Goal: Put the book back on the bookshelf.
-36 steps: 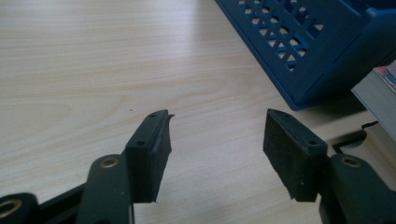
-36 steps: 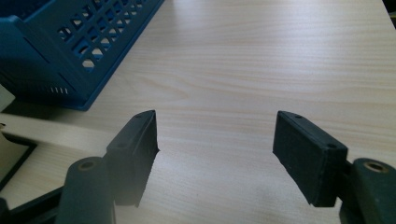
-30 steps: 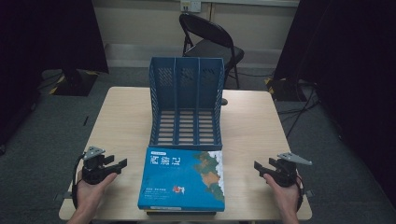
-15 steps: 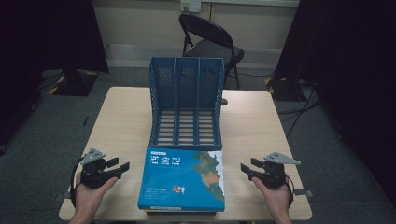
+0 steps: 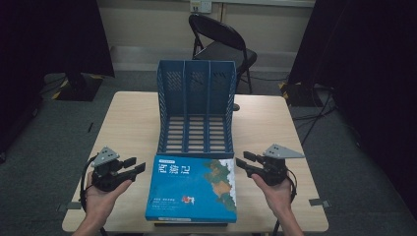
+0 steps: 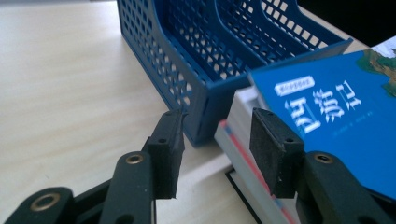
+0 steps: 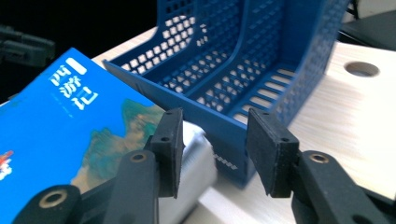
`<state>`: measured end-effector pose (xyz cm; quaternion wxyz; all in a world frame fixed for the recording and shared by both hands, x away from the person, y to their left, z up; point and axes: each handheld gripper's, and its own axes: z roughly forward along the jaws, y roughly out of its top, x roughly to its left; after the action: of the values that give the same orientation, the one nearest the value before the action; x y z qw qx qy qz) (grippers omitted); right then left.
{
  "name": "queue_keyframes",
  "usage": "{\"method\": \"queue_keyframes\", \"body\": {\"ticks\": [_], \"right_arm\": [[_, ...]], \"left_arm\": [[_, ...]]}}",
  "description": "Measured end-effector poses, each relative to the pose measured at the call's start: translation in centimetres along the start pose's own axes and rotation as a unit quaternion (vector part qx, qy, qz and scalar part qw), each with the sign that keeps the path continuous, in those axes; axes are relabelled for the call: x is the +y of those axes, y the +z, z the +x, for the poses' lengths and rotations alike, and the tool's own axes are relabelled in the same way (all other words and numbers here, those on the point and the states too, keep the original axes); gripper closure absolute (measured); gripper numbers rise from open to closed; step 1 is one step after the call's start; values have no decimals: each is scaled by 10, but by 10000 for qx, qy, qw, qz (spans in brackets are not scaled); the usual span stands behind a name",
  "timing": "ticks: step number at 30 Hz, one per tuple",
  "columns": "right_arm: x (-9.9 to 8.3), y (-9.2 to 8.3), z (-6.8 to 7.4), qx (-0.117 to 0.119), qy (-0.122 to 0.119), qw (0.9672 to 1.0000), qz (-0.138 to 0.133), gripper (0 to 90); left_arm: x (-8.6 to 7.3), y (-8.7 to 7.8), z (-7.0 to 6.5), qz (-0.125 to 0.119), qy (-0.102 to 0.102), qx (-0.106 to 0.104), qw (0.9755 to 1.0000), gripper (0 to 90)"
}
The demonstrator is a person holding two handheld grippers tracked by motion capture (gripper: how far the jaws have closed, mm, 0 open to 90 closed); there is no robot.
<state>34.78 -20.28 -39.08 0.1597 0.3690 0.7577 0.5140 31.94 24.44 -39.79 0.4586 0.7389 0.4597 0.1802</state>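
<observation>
A blue book (image 5: 193, 188) with a map cover tops a stack of books at the table's front edge; the book (image 6: 336, 112) also appears in the left gripper view and the book (image 7: 60, 126) in the right gripper view. Behind it stands a blue three-slot file rack (image 5: 196, 108). My left gripper (image 5: 137, 165) hovers just left of the stack, my right gripper (image 5: 243, 162) just right of it. Both point inward at the book. Their jaws have just been closing and stand partly apart with nothing between them (image 6: 215, 144) (image 7: 212, 149).
The wooden table (image 5: 128, 123) has bare room left and right of the rack, and a round cable hole (image 7: 360, 68) at the right. A black folding chair (image 5: 221, 39) stands behind the table.
Both grippers have risen and moved inward toward the book stack, the right one farther. Their jaws have narrowed.
</observation>
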Motion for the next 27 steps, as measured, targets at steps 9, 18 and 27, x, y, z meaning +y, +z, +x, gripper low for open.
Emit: {"method": "queue_keyframes", "body": {"ticks": [9,18,27], "right_arm": [[-12,30,6,297,-53,9992,276,668],[-12,40,5,337,-87,9989,300,581],[-14,43,6,374,-150,9985,378,613]], "left_arm": [[-6,17,-19,53,163,-369,9992,575],[-15,23,-22,70,113,-758,9970,587],[-14,25,-18,144,-88,-896,9958,589]]}}
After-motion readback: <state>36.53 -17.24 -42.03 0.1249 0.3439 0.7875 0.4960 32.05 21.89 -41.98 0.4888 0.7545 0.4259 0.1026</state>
